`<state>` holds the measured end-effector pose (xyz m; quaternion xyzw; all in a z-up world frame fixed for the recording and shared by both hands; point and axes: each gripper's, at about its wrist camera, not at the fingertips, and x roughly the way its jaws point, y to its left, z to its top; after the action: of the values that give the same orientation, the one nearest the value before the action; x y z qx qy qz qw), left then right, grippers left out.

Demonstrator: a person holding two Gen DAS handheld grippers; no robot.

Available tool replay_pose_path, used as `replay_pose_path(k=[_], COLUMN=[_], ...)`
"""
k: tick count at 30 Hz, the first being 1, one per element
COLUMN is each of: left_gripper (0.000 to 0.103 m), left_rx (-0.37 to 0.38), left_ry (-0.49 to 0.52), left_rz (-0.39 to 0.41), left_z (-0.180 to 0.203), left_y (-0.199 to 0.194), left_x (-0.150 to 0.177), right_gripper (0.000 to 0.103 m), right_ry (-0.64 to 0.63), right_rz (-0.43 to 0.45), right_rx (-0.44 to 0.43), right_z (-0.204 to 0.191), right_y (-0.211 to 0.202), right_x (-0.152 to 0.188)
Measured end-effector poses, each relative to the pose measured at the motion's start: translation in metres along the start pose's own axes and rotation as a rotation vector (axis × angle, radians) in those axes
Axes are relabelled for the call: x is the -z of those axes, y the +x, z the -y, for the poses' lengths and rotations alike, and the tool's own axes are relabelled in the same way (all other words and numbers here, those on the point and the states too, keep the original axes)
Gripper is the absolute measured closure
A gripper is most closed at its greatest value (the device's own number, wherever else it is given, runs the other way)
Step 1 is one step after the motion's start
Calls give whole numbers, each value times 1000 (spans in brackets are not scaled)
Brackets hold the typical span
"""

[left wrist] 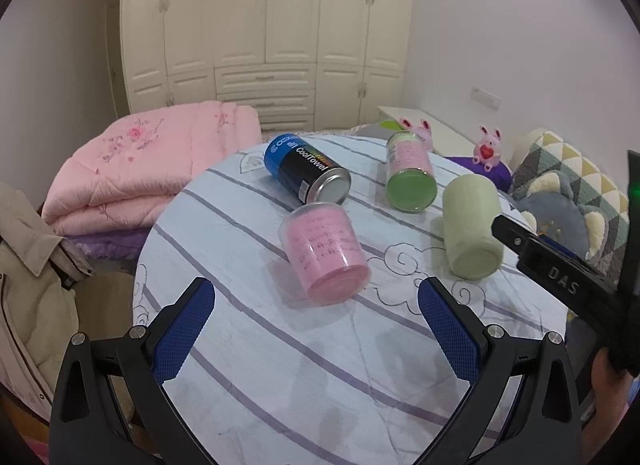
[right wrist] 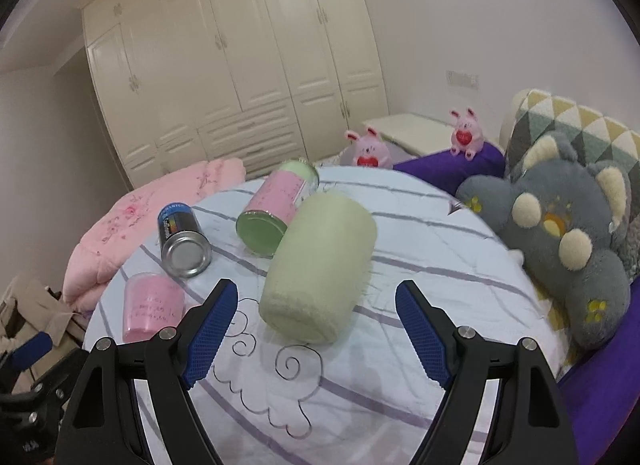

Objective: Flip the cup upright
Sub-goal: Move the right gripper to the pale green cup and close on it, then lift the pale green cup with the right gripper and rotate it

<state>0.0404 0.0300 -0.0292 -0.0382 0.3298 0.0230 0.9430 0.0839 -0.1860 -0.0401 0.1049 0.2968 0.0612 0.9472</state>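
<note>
Cream wardrobe doors fill the back wall of a bedroom, and in front of them stands a round table under a white cloth with grey stripes and cloud outlines. Four cylinders lie on their sides on the far half of it. A pink cup rests nearest the middle, just in front of a blue and black can that lies close to the far left rim. A green-ended jar with a pink label lies toward the far rim, and a pale green fuzzy cup lies to the right of the pink one, well apart from it.

The left gripper hovers over the near half of the cloth, its jaws wide apart and holding nothing, with the pink cup ahead of the gap. The right gripper has its jaws equally spread and bare, the fuzzy cup's near end lying just ahead between the tips; whether they touch it cannot be told.

Bare cloth spreads from the cups to the near rim. A folded pink quilt crowds the left edge, and a grey plush toy presses against the right edge.
</note>
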Motion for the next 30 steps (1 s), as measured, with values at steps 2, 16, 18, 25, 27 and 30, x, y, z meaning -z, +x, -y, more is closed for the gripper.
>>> replay_pose_path(k=[2,16,18,25,27,30], left_gripper=[0,0,0,0,0,0], left_rx=[-1,3,5,0,-4,-4], left_ry=[-2,-7,-7,6,0,-19], left_rz=[-9,-49,-56,-55,-50,-49], left_z=[-2,-6,-5,-5,-8,-11], left_y=[6,27,28,22,20,16], left_x=[-2,-12,-11,-10,-10,-10], right_gripper=[20,21,21,25,25,25], right_ry=[4,197,214,223,217,202], right_rz=[-26,-222,-232,-283,-290,-305], right_rx=[11,-48,-63,-131,-152,-174], right_z=[-2,19,23,22,21,20], right_y=[11,74,76,73,69,60], right_x=[-1,-14,-13,-4,-2,2])
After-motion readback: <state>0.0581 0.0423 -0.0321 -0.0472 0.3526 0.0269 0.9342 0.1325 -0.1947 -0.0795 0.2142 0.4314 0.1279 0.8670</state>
